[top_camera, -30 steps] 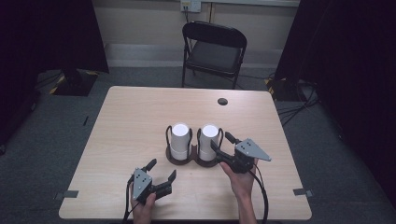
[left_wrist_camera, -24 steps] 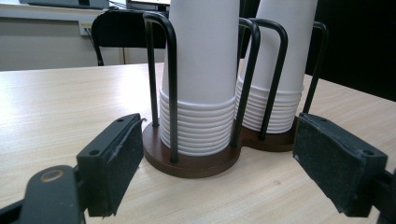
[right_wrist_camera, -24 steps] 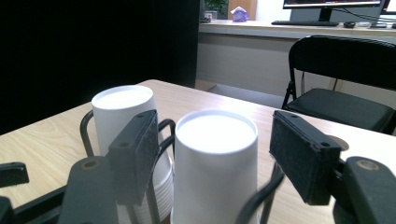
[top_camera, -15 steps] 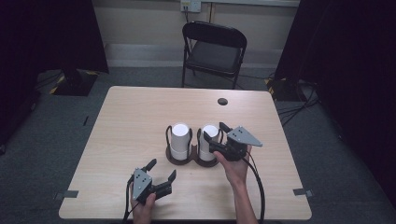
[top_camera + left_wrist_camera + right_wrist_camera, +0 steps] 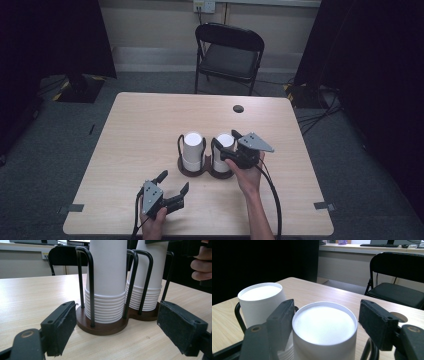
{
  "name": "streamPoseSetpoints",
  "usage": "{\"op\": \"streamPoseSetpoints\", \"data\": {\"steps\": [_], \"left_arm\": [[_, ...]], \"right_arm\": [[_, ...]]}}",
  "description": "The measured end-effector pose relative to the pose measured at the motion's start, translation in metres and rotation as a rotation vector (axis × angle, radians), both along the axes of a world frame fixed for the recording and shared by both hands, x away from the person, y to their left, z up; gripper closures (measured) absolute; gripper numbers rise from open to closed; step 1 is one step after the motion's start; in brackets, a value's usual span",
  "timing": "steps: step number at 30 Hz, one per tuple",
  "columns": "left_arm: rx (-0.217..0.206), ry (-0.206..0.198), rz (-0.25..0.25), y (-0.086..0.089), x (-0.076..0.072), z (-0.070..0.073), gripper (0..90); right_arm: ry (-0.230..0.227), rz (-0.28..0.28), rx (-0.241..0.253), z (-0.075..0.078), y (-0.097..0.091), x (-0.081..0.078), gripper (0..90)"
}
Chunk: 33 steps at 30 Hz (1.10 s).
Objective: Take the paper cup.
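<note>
two stacks of white paper cups point(image 5: 193, 150) stand upside down in a brown holder point(image 5: 202, 171) with black wire loops, near the middle of the table point(image 5: 135, 130). the right gripper point(image 5: 231, 145) is wide open around the right stack's point(image 5: 324, 332) top, not squeezing it. the left gripper point(image 5: 174, 187) is open and empty, near the holder. a black chair point(image 5: 227, 55) stands behind the table.

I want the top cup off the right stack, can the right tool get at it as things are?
Probably yes. The right tool is open, its jaws on either side of the right stack top, which stands above the holder's wire loops. Nothing lies between.
</note>
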<state>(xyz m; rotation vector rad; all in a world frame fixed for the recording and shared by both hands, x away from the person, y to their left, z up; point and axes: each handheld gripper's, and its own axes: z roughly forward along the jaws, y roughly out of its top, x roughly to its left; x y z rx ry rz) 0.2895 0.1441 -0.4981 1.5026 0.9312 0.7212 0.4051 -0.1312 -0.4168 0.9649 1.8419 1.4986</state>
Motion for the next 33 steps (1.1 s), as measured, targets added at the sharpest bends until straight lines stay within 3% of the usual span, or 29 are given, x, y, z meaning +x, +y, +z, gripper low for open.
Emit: {"op": "streamPoseSetpoints", "data": {"steps": [14, 22, 33], "left_arm": [[0.003, 0.002, -0.014, 0.0001, 0.0003, 0.0001, 17.3], [0.041, 0.01, -0.035, -0.0029, 0.0013, 0.0008, 18.9], [0.045, 0.021, -0.087, -0.0024, 0.0035, 0.0012, 21.6]], "right_arm": [[0.014, 0.005, -0.039, -0.0075, 0.0066, 0.0045, 33.5], [0.023, -0.015, -0.022, -0.0075, 0.0064, 0.0042, 34.6], [0.009, -0.02, 0.0, -0.0027, 0.0041, 0.0016, 34.8]]}}
